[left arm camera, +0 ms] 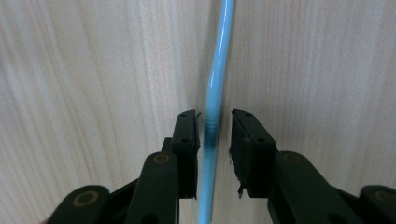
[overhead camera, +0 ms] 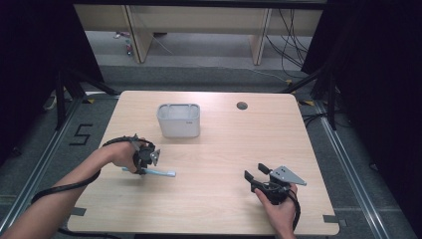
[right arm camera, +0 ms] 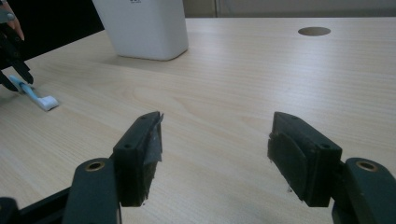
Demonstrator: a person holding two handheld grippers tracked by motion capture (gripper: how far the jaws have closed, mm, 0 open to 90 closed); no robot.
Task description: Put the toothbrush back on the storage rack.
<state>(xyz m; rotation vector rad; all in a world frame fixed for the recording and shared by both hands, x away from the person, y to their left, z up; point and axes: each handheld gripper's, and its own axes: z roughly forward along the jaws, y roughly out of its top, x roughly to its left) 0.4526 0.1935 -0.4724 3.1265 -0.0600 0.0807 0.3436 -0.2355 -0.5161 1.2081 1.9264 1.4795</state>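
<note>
- High view: left gripper [overhead camera: 145, 158] is down on the light blue toothbrush [overhead camera: 161, 173], which lies flat on the table [overhead camera: 219, 164] at front-left. Brush head end points right, toward table centre. White container [overhead camera: 179, 120] stands upright further back, well apart from the brush. Right gripper [overhead camera: 260, 177] hovers front-right, jaws wide, holding nothing.
- Left gripper view: jaws straddle the brush handle, narrow gap, small clearance each side; not clamped yet as far as I can tell. Looks like the grasp step; next move would be to close square on the handle, then lift.
- Right gripper view: jaws spread wide over bare wood; the container and the brush head sit far left, with the cable hole [right arm camera: 314, 31] beyond.
- Room: brush is near the left edge. Open tabletop between brush and container, nothing in that path.
</note>
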